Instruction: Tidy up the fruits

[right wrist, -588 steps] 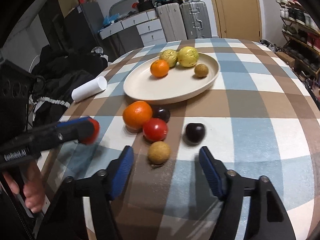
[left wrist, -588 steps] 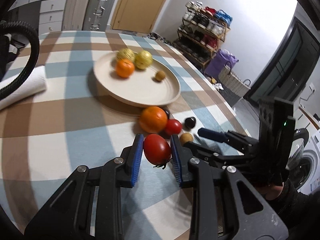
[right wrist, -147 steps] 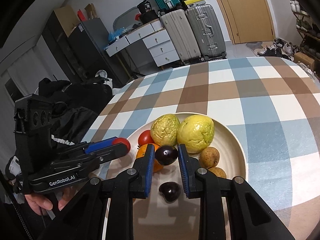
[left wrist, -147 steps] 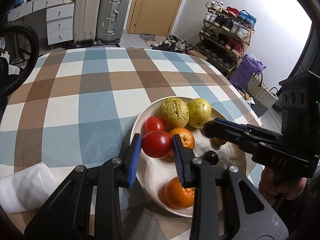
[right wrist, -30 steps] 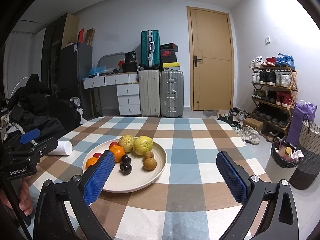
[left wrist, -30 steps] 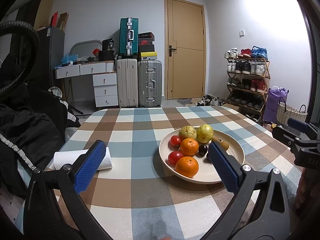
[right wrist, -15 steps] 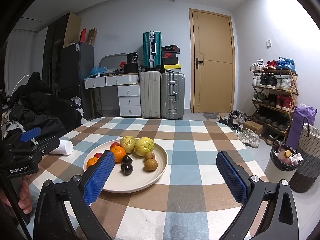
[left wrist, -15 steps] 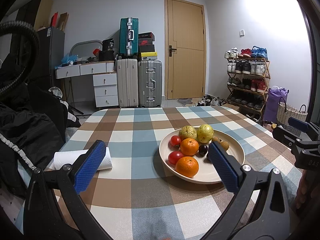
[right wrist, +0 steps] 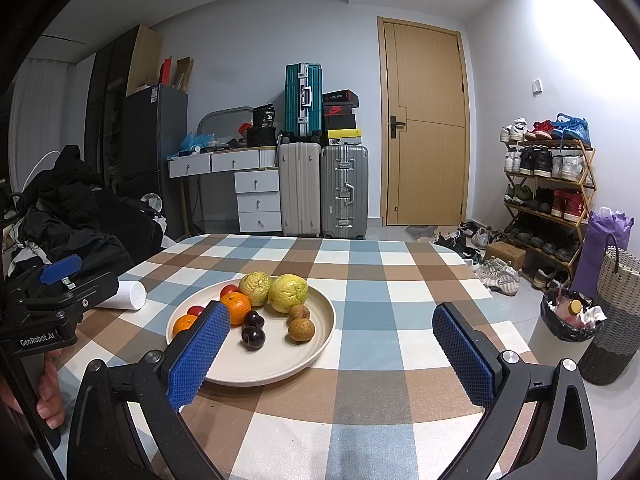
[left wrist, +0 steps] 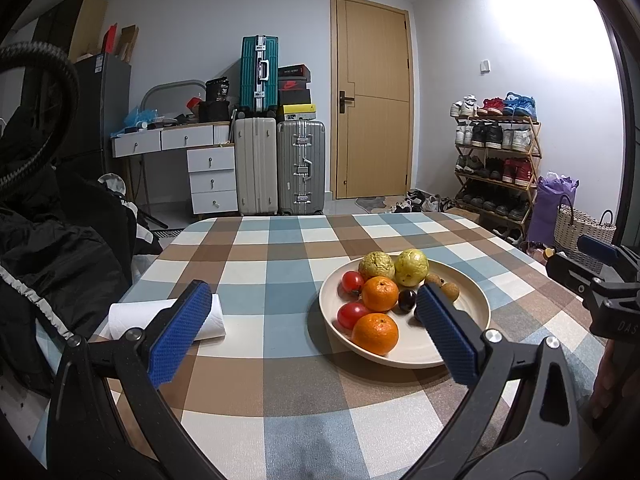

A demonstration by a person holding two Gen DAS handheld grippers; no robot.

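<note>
The left gripper (left wrist: 312,334) and the right gripper (right wrist: 332,354) are held with jaws spread wide and empty, above the near edge of the checked blue, brown and white tablecloth (right wrist: 360,280). The fruits are gathered in the round cream plate (right wrist: 320,336) — two oranges, two tomatoes, two yellow-green guavas, two dark plums, two small brown longans. Nothing loose is seen on the cloth. From the left gripper the plate lies at about one o'clock; were a jaw swung low, its rim could be clipped and the round fruit sent rolling.
</note>
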